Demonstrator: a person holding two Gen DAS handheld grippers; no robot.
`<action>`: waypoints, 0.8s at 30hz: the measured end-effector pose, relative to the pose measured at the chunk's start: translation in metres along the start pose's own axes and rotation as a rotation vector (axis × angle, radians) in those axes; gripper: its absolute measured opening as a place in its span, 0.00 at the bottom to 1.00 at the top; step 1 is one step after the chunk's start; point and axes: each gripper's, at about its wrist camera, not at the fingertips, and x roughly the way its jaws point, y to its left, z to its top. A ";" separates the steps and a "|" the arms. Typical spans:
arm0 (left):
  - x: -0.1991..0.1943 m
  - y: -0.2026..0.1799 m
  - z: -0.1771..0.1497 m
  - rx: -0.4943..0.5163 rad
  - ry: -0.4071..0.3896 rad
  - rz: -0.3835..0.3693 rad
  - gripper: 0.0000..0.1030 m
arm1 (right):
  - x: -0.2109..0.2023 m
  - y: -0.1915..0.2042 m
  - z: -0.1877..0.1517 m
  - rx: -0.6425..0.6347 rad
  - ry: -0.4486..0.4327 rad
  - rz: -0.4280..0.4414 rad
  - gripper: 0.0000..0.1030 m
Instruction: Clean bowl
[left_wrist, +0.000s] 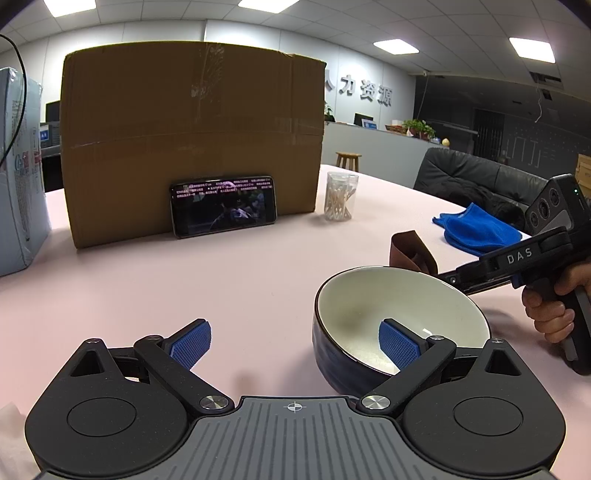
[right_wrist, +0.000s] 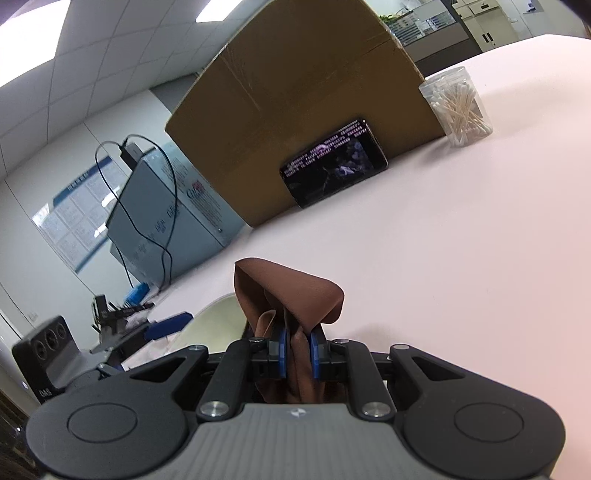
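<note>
Room: an office with ceiling light panels and a reception counter far right.
Desk (left_wrist: 258, 266): pale pink, carrying everything below.
Cardboard box (left_wrist: 192, 136): stood at the far side of the desk, left of centre.
Phone (left_wrist: 223, 205): leaned against the box's near face, its screen lit.
Swab jar (left_wrist: 340, 196): clear, just right of the box.
Blue cloth (left_wrist: 476, 229): lay crumpled at the far right.
Bowl (left_wrist: 400, 325): dark outside, cream inside, stood upright near on the right.
Left tool (left_wrist: 295, 345): spread wide, gripping nothing; its right pad (left_wrist: 399, 345) sat over the bowl's inside, its left pad over bare desk.
Right tool (right_wrist: 298, 350): closed tight on the brown cloth (right_wrist: 291, 291), held at the bowl's far rim.
</note>
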 end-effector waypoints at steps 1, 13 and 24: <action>0.000 0.000 0.000 0.000 0.000 0.000 0.96 | -0.001 0.001 0.000 -0.005 -0.001 -0.001 0.15; 0.001 0.000 0.000 0.006 0.003 0.000 0.96 | -0.010 0.000 0.001 -0.013 -0.076 0.062 0.15; 0.003 -0.002 0.001 0.015 0.010 -0.006 0.96 | -0.003 -0.001 0.001 -0.012 -0.042 0.043 0.15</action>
